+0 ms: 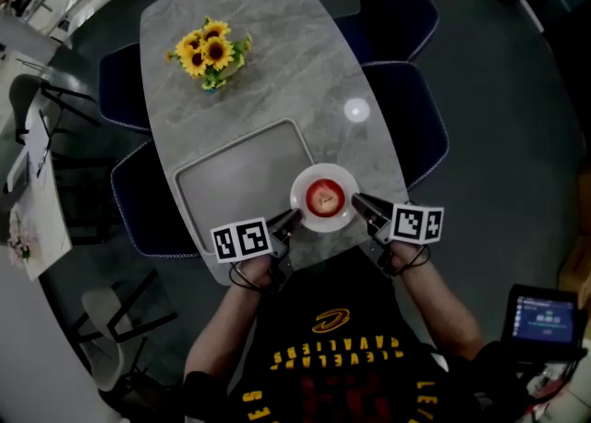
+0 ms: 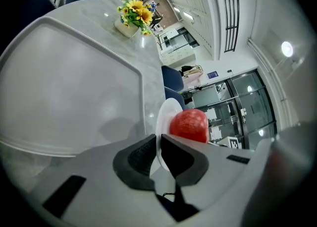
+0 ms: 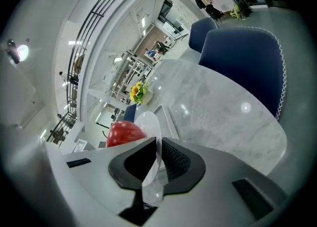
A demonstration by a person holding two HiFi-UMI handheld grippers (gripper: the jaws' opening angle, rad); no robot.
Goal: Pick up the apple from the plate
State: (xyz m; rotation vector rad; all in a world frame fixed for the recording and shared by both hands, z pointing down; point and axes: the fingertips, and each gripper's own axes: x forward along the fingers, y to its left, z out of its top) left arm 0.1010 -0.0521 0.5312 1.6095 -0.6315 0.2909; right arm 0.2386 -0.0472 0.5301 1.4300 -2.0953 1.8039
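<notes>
While looking steeply down over the marble table (image 1: pixel 277 61), found the left gripper (image 1: pixel 295 216) nipped onto the near-left rim of the white plate (image 1: pixel 323 172), jaws drawn almost together with only the thin rim between the dark pads (image 2: pixel 141 156). Found the right gripper (image 1: pixel 355 199) closed in the same way on the near-right rim, just the plate's edge pinched between its jaws. Saw the apple (image 1: pixel 324 198), red, sitting in the middle of the plate, between the two grippers and touched by neither. In the gripper views, placed it just beyond each pair of jaws, to the right of the left pair and to the left of the right pair. Noted a grey tray (image 1: pixel 240 172) just beside the plate on its left, a bunch of sunflowers (image 1: pixel 211 50) well apart at the table's far end, and blue chairs (image 3: pixel 245 57) along the table's side. Could not tell whether the plate rested on the table or hung clear of it. Lost the apple's lower part behind the gripper bodies in both gripper views, and could not make out its stem in the dim head view.
</notes>
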